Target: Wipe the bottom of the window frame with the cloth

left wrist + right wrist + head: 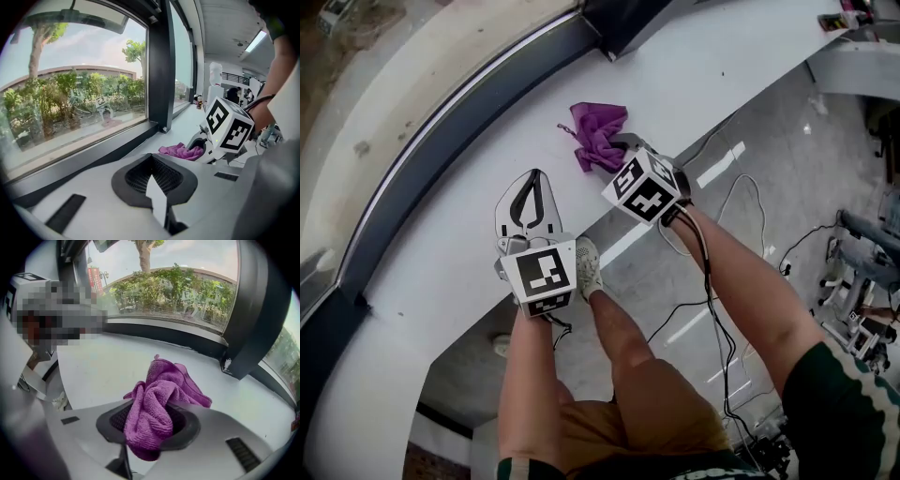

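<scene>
— Where was the purple cloth?
— Bunched in the right gripper's clamped jaws, on the white sill, near the dark window frame.
— And the left gripper?
— Seemingly closed, empty.

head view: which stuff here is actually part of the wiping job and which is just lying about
For the job:
- purple cloth, clamped in the right gripper
- dark bottom of the window frame
- white sill beside it

Lying about:
- left gripper, shut on nothing, over the sill
- cables on the floor
- small clutter at the sill's far end
</scene>
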### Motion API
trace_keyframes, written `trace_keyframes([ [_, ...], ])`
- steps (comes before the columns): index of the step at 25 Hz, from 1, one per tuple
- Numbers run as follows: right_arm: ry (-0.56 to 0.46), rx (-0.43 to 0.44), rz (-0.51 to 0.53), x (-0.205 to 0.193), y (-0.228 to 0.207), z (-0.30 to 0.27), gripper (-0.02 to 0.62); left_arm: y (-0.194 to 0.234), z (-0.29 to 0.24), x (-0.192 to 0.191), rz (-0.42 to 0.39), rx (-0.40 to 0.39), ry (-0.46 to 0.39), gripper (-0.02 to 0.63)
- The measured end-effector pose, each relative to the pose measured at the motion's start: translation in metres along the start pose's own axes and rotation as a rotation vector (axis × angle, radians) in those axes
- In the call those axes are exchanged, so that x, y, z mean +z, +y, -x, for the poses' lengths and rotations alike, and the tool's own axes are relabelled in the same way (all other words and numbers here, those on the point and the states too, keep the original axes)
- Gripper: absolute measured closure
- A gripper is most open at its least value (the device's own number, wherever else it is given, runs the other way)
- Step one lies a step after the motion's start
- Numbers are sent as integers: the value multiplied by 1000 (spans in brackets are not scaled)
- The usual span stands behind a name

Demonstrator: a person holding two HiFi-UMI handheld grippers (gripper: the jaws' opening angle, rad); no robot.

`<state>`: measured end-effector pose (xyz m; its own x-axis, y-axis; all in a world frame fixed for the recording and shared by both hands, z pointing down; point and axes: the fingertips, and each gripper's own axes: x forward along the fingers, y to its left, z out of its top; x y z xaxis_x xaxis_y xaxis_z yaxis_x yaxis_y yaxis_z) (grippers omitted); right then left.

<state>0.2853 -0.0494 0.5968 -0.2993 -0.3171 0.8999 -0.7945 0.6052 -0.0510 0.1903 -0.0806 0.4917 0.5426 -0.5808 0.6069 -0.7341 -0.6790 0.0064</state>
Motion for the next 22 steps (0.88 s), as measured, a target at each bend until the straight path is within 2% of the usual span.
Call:
trace_keyframes([
  [6, 14, 43, 57, 22, 50, -5, 457, 38, 46, -16, 57, 68, 4, 603],
  [22, 15, 120, 149, 80, 161, -29, 457, 105, 128, -61, 162, 149, -2, 603],
])
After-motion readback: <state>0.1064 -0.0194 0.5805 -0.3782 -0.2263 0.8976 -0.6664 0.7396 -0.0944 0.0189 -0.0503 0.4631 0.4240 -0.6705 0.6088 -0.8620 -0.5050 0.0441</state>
